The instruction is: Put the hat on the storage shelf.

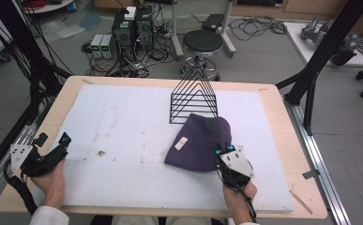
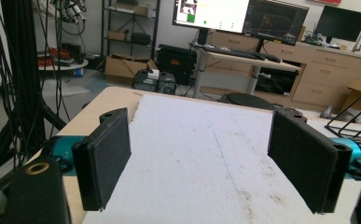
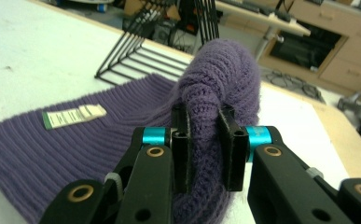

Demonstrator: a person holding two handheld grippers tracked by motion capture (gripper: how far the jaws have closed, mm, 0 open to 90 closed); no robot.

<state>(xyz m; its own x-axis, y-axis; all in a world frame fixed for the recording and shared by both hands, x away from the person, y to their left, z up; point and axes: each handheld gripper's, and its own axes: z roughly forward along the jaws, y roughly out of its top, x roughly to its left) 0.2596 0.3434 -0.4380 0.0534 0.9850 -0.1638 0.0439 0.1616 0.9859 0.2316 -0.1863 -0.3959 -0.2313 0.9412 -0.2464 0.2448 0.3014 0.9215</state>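
Observation:
A purple knitted beanie [image 1: 199, 142] lies on the white foam mat [image 1: 123, 136], right of centre, with a small white label [image 1: 181, 143] on its near left part. My right gripper [image 1: 226, 153] is at the hat's near right edge, shut on a fold of the knit [image 3: 206, 109] that bulges up between its pads. The rest of the beanie [image 3: 38, 149] spreads flat to the left in the right gripper view. My left gripper [image 1: 52, 143] rests at the table's left edge, open, its pads [image 2: 106, 156] wide apart over bare mat.
A black wire rack [image 1: 193, 96] stands just behind the beanie, seen as a black wire rack [image 3: 141, 51] in the right gripper view. The wooden table edge [image 1: 282, 122] frames the mat. Black frame poles [image 1: 320, 56] rise at the right, cables at the left.

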